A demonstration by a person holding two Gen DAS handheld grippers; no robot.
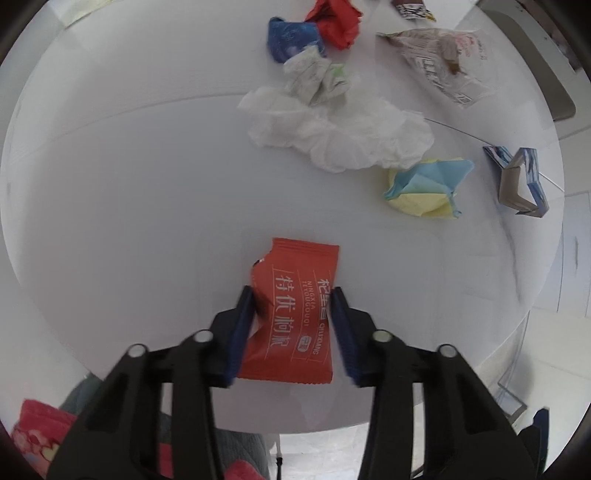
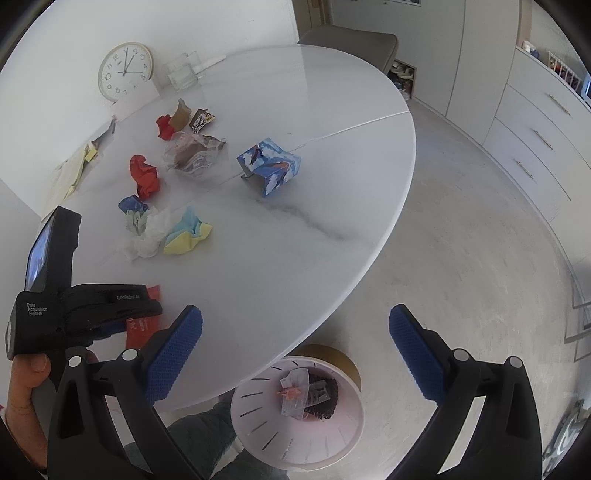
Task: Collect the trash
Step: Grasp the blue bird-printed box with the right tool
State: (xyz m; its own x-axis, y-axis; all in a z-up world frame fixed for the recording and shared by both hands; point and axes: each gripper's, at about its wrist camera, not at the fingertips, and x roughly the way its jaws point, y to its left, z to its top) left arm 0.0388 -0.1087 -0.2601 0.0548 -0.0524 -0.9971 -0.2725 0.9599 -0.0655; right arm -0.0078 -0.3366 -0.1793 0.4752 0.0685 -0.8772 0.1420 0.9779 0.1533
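My left gripper [image 1: 293, 295] is closed around a flat red snack wrapper [image 1: 295, 291] with white lettering, near the front edge of the white table [image 1: 129, 184]; both blue pads touch its sides. In the right wrist view the left gripper [image 2: 122, 314] sits over the same wrapper [image 2: 142, 328]. My right gripper [image 2: 295, 314] is open and empty, held above the table edge and a pink waste bin [image 2: 295, 439] on the floor that holds some wrappers. More trash lies beyond: a white tissue [image 1: 340, 129], yellow-blue paper [image 1: 424, 184], red crumpled paper [image 1: 336, 18].
A blue folded carton [image 2: 271, 166] stands mid-table, with a clear plastic bag [image 2: 195, 155] and small wrappers behind it. A clock [image 2: 125, 70] leans on the wall at the back left. A chair [image 2: 354, 40] stands at the far side; drawers line the right wall.
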